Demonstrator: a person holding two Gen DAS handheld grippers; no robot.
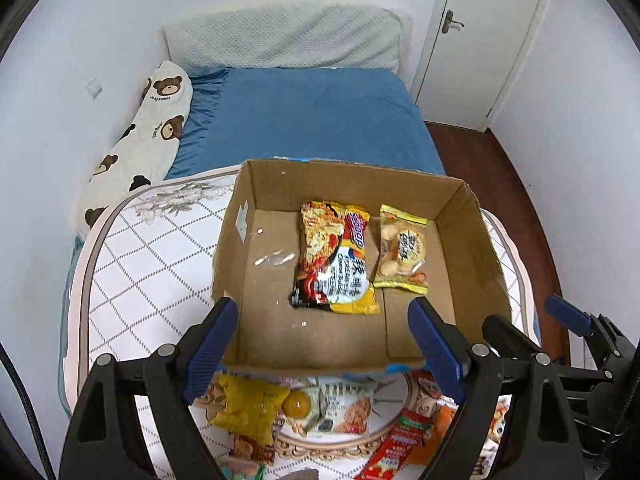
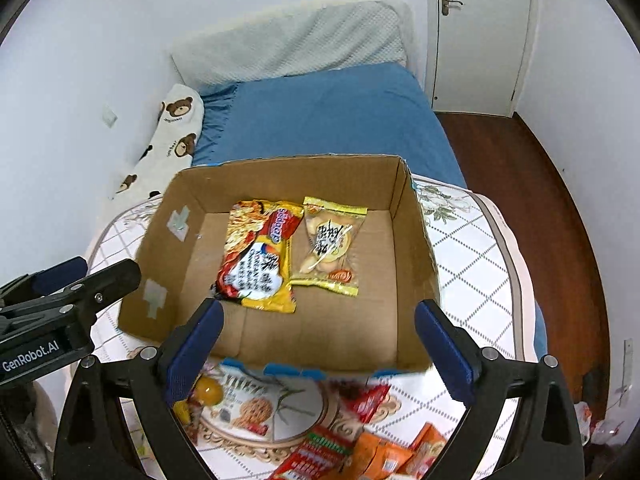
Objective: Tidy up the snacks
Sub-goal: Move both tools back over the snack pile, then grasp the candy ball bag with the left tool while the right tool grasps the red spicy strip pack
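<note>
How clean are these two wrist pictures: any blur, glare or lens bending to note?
Left wrist view: strong fisheye bending at the door and dark corners; the noodle packet is slightly soft, and tape in the box glints. Right wrist view: same bending, even light, and the snacks at the bottom edge are smeared.

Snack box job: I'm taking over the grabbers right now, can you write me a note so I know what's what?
Left gripper: open, holding nothing, above the box's near edge.
Right gripper: open, holding nothing, beside the left one.
Cardboard box: sits on the quilted mat on the bed.
Done: noodle packet and clear cookie bag lie flat side by side in the box.
Left: the loose snacks in front of the box, such as the yellow bag, biscuit packet, red packet and orange packets.
</note>
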